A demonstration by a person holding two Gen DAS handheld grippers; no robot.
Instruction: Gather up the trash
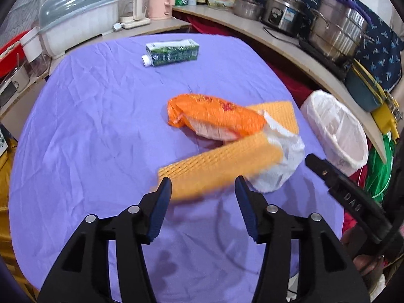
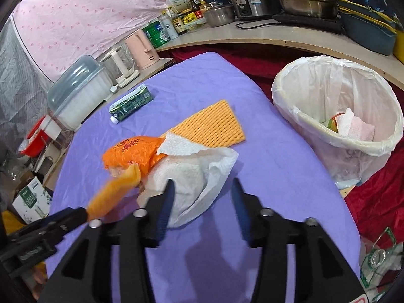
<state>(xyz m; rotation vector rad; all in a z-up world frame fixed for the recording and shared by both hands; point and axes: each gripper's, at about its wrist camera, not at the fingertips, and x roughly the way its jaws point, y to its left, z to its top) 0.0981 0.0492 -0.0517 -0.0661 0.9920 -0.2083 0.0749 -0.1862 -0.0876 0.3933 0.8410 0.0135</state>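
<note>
1. While my left hand-held gripper [image 1: 203, 189] stands spread around the blurred orange foam net [image 1: 222, 162] without pinching it, the net could slide off the surface [image 1: 101, 126].
2. My right hand-held gripper [image 2: 202, 194], spread over the white paper towel [image 2: 199, 176], may snag the orange bag [image 2: 133, 151]; the bin [image 2: 328, 136] waits nearby.

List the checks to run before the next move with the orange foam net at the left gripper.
1. Left gripper has a firm hold on the blurred foam net: cannot tell.
2. Right gripper open and empty: ok.
3. Bin mouth open, room inside: ok.
4. Bin beside the table: ok.
5. Table cleared: not ok; carton, orange bag and tissue remain.
</note>
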